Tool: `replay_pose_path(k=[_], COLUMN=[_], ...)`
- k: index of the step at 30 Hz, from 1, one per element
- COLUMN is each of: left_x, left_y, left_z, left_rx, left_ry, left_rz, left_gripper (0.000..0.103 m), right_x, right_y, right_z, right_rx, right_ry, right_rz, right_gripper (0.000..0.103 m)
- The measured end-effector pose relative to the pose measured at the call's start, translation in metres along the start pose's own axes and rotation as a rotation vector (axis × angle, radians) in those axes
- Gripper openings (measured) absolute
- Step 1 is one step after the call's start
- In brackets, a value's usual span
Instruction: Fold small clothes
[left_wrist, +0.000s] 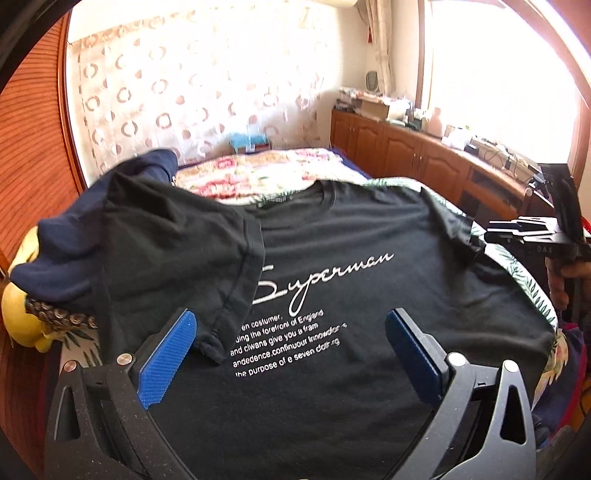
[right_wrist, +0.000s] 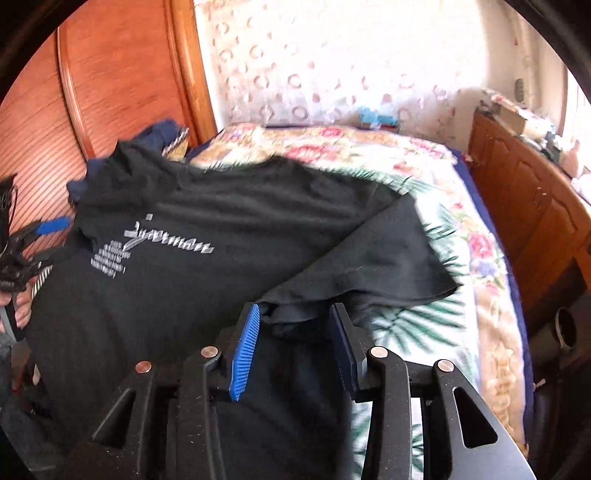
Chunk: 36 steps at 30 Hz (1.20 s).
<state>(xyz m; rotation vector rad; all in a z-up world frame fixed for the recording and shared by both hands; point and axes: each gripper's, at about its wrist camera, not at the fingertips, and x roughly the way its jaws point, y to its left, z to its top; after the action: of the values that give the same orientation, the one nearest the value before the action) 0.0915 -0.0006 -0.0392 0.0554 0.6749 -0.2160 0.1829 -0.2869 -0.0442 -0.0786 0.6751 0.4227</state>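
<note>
Blue-padded left gripper (left_wrist: 288, 354) gapes empty above the black printed cotton T-shirt (left_wrist: 351, 280) on the floral bedspread (right_wrist: 436, 206); right gripper (right_wrist: 293, 347) straddles its loose sleeve (right_wrist: 369, 266), unpinched. I judge 2 sleeves folded, body left.

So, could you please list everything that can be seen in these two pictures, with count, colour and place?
T-shirt: one, black with white print, spread on the bed, both sleeves folded inward.
Navy garment: one, dark blue, beside the T-shirt, by the wardrobe.
Yellow object: one, yellow, under the navy garment; I cannot tell what it is.
Bed cover: one, floral and leaf pattern, under the T-shirt.
Curtain: one, white with ring pattern, behind the bed.
Wardrobe: one, brown wood, beside the bed.
Cabinets: one row, brown wood, cluttered top, below the window.
Left gripper: one, black with blue pads, open above the T-shirt.
Right gripper: one, same colours, partly open around a sleeve fold.
</note>
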Motion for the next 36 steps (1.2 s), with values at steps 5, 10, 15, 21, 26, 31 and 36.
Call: replay_pose_path(k=[5, 10, 15, 21, 26, 31, 36], left_x=[-0.009, -0.015, -0.018, -0.018, -0.019, -0.021, -0.022], left_y=[-0.001, 0.006, 0.009, 0.013, 0.014, 0.019, 0.024], left_z=[0.004, 0.003, 0.000, -0.003, -0.005, -0.007, -0.012], left_rx=[-0.007, -0.043, -0.048, -0.066, -0.072, -0.081, -0.092], left_ry=[-0.056, -0.086, -0.086, -0.087, -0.084, -0.081, -0.076], left_rz=[0.013, 0.011, 0.021, 0.019, 0.020, 0.024, 0.022], left_gripper=[0.103, 0.103, 0.103, 0.103, 0.103, 0.103, 0.103], right_x=[0.002, 0.039, 0.068, 0.077, 0.078, 0.086, 0.100], right_y=[-0.034, -0.062, -0.075, -0.074, -0.035, 0.016, 0.055], right_z=[0.007, 0.013, 0.015, 0.036, 0.068, 0.103, 0.129], right_rx=[0.061, 0.123, 0.173, 0.182, 0.101, 0.002, -0.065], right_ry=[-0.020, 0.052, 0.090, 0.103, 0.048, 0.008, -0.001], right_rz=[-0.132, -0.200, -0.232, -0.114, -0.045, 0.022, 0.049], right_gripper=[0.041, 0.041, 0.041, 0.004, 0.004, 0.004, 0.004])
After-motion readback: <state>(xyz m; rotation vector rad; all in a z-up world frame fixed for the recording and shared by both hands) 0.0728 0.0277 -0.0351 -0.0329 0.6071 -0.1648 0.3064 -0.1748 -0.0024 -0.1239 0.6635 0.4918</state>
